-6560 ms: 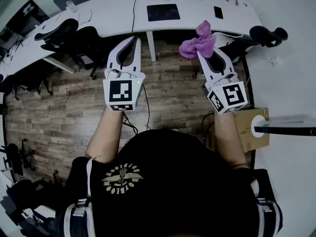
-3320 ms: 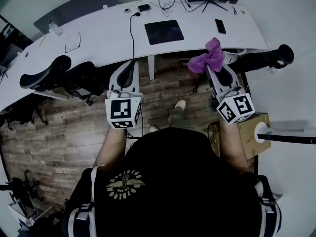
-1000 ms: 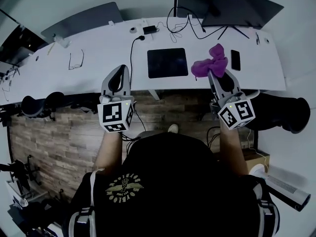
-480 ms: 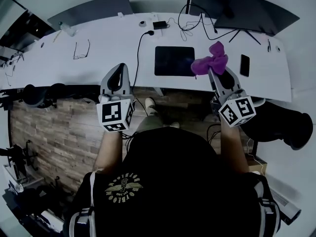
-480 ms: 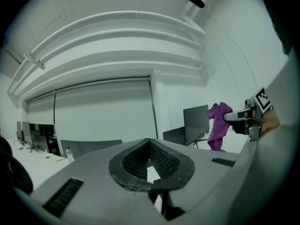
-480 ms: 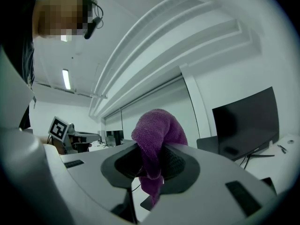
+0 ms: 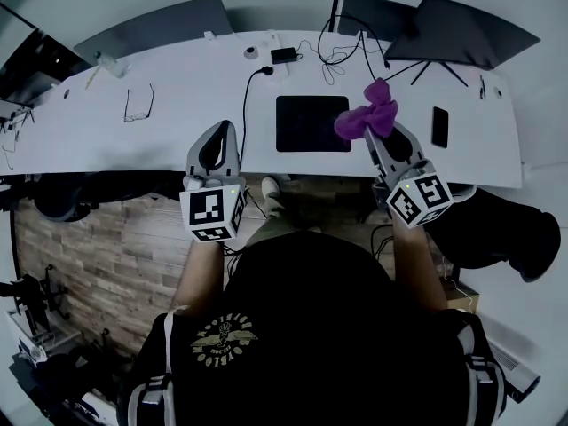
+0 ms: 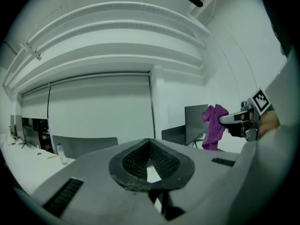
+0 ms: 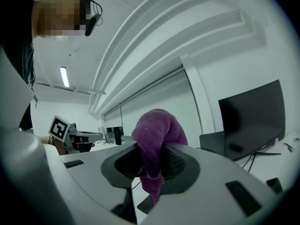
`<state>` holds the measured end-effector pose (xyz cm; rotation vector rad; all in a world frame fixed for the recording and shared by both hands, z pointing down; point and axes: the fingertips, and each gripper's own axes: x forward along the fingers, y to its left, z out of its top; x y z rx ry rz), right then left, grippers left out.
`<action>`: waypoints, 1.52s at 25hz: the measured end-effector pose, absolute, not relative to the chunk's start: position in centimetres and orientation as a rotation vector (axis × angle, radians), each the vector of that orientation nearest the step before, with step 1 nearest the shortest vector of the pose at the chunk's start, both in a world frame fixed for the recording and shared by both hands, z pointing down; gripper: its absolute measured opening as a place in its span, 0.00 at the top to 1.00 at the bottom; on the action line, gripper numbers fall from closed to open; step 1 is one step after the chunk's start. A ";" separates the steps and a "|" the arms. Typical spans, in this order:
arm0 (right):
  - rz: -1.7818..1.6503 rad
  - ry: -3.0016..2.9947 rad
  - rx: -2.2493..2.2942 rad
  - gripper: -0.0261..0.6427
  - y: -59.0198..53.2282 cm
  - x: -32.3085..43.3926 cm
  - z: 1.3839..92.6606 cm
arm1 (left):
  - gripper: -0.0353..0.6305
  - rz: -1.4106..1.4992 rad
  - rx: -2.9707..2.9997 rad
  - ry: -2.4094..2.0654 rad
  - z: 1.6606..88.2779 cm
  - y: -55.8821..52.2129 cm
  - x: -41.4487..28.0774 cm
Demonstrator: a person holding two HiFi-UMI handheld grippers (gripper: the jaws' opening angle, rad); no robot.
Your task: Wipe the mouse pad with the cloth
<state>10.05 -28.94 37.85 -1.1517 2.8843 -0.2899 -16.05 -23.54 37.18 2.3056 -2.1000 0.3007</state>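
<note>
A black mouse pad (image 7: 311, 123) lies flat in the middle of the white desk (image 7: 169, 122). My right gripper (image 7: 372, 137) is shut on a bunched purple cloth (image 7: 365, 118), which hangs just at the pad's right edge in the head view. Between the right jaws the cloth (image 9: 157, 131) fills the gap and droops below my right gripper (image 9: 151, 150). My left gripper (image 7: 223, 126) hovers over the desk's front edge, left of the pad, shut with nothing in it. The left gripper view shows my left gripper (image 8: 149, 142) empty and the cloth (image 8: 214, 125) off to the right.
On the desk lie a phone (image 7: 439, 127) right of the cloth, glasses (image 7: 135, 103) at the left, and a charger (image 7: 284, 54) with cables behind the pad. A dark monitor (image 7: 461, 29) stands at the back right. A black chair (image 7: 501, 229) sits low right over wooden floor (image 7: 89, 238).
The person has walked up to the desk over the earlier frames. In the last half second my right gripper carried the cloth slightly left, up to the pad's right edge. Left gripper keeps its pose.
</note>
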 end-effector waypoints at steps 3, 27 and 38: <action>-0.323 2.901 -1.154 0.83 -30.4 9.1 38.9 | 0.94 0.317 2.307 -2.073 38.0 -25.3 -16.4; -0.790 3.188 -0.981 0.83 -37.4 -3.7 55.1 | 0.94 0.443 2.214 -1.917 47.0 -34.3 -22.4; -1.016 3.228 -0.948 0.83 -40.9 -7.8 62.9 | 0.94 0.451 2.207 -1.851 49.4 -36.2 -23.2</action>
